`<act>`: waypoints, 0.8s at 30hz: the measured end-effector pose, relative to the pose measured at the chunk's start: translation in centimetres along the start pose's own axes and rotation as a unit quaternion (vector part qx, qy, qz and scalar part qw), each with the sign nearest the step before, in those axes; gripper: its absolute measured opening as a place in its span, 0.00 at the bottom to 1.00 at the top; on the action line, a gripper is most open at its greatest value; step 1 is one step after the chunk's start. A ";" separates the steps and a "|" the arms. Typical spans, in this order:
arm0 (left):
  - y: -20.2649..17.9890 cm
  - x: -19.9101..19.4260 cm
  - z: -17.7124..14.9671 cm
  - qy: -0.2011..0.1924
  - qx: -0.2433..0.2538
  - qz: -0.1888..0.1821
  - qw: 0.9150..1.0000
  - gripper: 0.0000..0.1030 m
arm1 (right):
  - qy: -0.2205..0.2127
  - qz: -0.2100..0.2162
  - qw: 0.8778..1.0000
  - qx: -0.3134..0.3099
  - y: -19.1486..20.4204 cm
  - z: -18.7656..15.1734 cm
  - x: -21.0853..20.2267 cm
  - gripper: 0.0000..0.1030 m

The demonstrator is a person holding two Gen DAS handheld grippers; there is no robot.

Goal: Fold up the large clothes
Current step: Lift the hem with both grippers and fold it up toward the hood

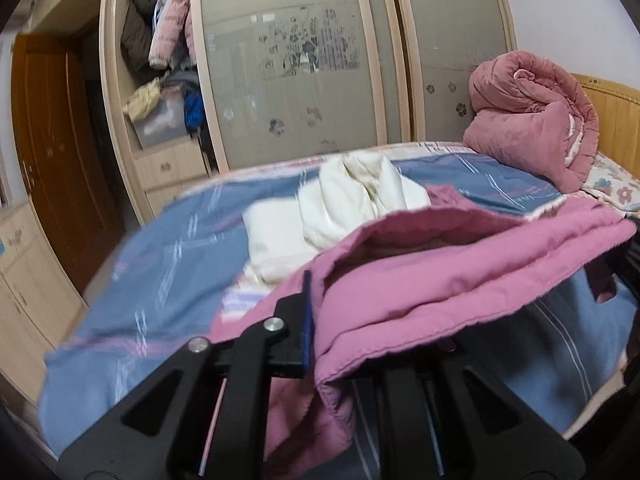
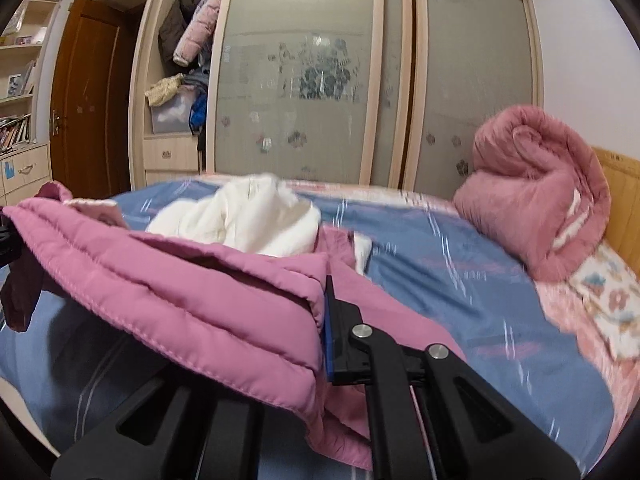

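Here two grippers, left gripper (image 1: 320,320) and right gripper (image 2: 316,320), clamp one pink garment (image 1: 440,280)

You have one pink quilted garment (image 1: 460,280) stretched between your two claws, the left claw (image 1: 316,320) and the right claw (image 2: 320,320). On the one bed (image 2: 460,280) you see one white garment (image 2: 240,216), one rolled pink quilt (image 2: 536,188) and one floral pillow (image 2: 612,300). Behind it stand two sliding wardrobe doors (image 2: 296,80) and one brown door (image 2: 88,96).

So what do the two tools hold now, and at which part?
Both hold the pink padded garment by its stitched edge: the left tool at one end, the right tool at the other.
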State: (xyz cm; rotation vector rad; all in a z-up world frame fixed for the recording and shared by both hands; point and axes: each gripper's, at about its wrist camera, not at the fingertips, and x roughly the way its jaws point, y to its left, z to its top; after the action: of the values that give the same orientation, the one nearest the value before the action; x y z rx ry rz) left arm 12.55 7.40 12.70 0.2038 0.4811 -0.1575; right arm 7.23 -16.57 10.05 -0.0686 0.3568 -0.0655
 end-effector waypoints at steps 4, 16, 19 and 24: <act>1.0 2.7 4.1 -0.012 0.024 0.022 0.999 0.07 | -0.017 0.003 1.000 -0.013 -0.3 4.5 3.0 0.06; 3.0 22.2 13.7 0.046 0.070 0.056 0.995 0.08 | 0.042 -0.001 0.999 0.002 -2.9 12.4 21.8 0.06; 2.0 26.7 14.1 0.061 0.096 0.065 0.991 0.08 | 0.075 -0.002 0.997 0.033 -4.1 12.0 26.9 0.06; 1.2 34.6 13.0 0.093 0.107 0.071 0.987 0.26 | 0.127 -0.012 0.991 0.030 -4.0 9.7 33.1 0.14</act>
State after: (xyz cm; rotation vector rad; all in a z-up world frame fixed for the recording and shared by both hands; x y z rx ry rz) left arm 48.77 2.04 7.82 0.4653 0.6341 -0.0513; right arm 41.39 -22.50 7.99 -0.0057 0.6074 -0.1095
